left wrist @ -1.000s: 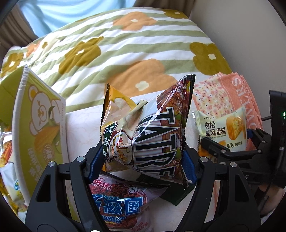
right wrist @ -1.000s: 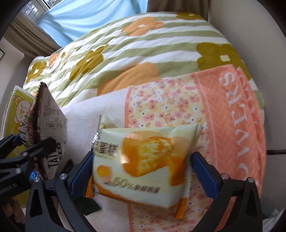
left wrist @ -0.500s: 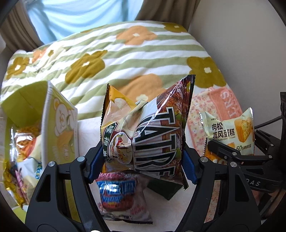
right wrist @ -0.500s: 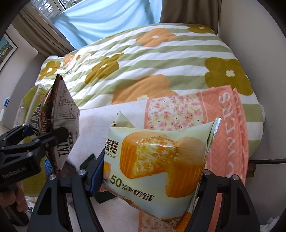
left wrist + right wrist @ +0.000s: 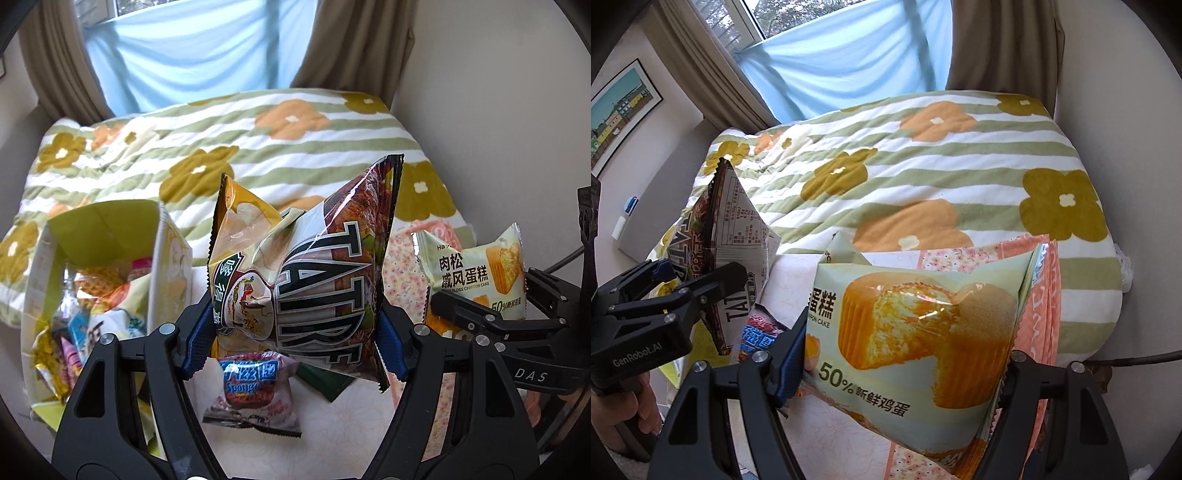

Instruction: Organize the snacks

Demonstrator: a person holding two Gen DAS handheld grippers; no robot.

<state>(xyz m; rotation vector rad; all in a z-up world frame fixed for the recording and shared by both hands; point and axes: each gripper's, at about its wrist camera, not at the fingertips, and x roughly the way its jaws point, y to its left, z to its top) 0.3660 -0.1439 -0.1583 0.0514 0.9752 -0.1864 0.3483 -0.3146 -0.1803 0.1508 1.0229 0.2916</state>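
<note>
My left gripper [image 5: 293, 345] is shut on a dark chip bag [image 5: 314, 280], held up in the air; the bag also shows in the right wrist view [image 5: 727, 236]. My right gripper [image 5: 905, 354] is shut on a pale green chiffon cake packet [image 5: 916, 325], also lifted; the packet shows in the left wrist view [image 5: 476, 273]. A yellow-green snack box [image 5: 107, 229] stands open at the left with several packets inside. A Sponge cake packet [image 5: 255, 391] lies on the white surface below the left gripper.
A bed with a striped flower quilt [image 5: 221, 147] lies behind. A pink floral cloth [image 5: 1045, 295] covers the right side. A dark green packet [image 5: 325, 382] lies beside the Sponge packet. A wall [image 5: 498, 110] is at right, curtains [image 5: 849, 55] at back.
Both grippers have risen with their packets; the views now look down from higher. The snack box's open top and contents have come into view at the left.
</note>
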